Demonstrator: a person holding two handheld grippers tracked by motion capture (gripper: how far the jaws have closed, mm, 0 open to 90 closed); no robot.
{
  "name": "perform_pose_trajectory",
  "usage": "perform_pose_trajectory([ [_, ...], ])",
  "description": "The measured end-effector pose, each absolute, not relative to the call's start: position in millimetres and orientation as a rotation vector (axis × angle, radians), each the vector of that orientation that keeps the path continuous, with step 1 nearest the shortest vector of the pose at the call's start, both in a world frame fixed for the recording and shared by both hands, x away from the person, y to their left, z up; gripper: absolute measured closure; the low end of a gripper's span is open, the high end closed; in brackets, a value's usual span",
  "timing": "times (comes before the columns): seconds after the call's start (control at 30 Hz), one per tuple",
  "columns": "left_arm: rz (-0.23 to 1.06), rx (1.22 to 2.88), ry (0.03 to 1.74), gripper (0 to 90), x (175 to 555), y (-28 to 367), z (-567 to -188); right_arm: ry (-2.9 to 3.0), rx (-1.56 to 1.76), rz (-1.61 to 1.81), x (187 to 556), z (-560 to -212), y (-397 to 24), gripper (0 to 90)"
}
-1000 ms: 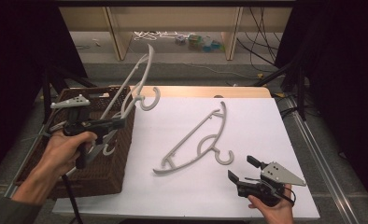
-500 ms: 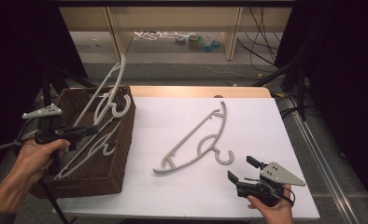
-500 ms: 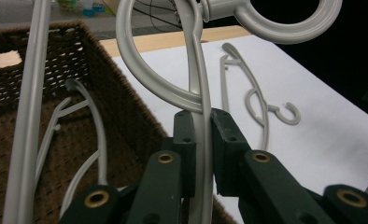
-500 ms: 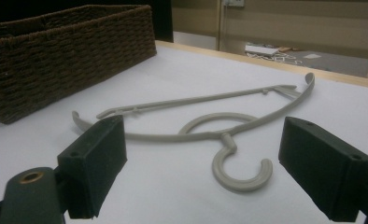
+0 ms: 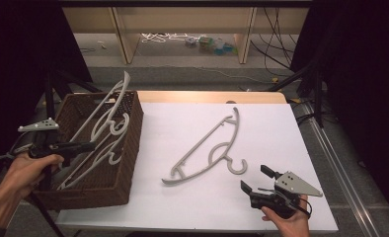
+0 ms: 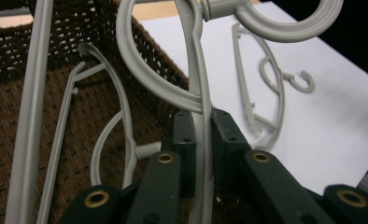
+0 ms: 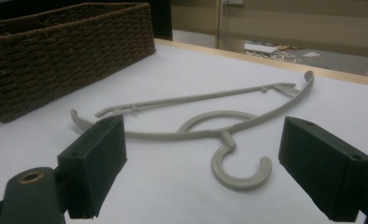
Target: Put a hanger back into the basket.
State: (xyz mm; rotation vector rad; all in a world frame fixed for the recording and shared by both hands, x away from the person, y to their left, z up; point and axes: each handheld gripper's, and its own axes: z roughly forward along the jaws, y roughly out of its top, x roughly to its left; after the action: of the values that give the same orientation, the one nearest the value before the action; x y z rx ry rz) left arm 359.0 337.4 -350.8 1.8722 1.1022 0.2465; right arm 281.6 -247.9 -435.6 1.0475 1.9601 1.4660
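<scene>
A grey plastic hanger (image 5: 114,98) leans steeply in the brown wicker basket (image 5: 108,182), its upper end above the far rim. My left gripper (image 5: 86,146) is over the basket, shut on this hanger. In the left gripper view the jaws pinch its thin bar (image 6: 201,93) just below the hook (image 6: 285,32). A second hanger (image 6: 112,116) lies on the basket floor. A third hanger (image 5: 207,148) lies flat on the white table, hook toward me. My right gripper (image 5: 256,178) rests open near the table's front edge, just short of that hook (image 7: 238,172).
The basket (image 7: 56,51) stands at the table's left side, its right wall next to the white sheet (image 5: 281,128). A wooden strip (image 5: 207,96) edges the far side. Shelving and cables sit on the floor beyond. Black stands flank the table.
My left gripper has moved left and down with the hanger, from above the basket's right edge into the basket. The right gripper and the table hanger have not moved.
</scene>
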Motion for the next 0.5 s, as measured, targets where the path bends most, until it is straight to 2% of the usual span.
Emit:
perform_pose_trajectory([
  [0.5, 0.187, 1.995, 1.118, 81.1, 362.0, 357.4, -368.2, 1.968, 1.046, 1.447, 281.4, -435.0, -248.5, 16.0],
])
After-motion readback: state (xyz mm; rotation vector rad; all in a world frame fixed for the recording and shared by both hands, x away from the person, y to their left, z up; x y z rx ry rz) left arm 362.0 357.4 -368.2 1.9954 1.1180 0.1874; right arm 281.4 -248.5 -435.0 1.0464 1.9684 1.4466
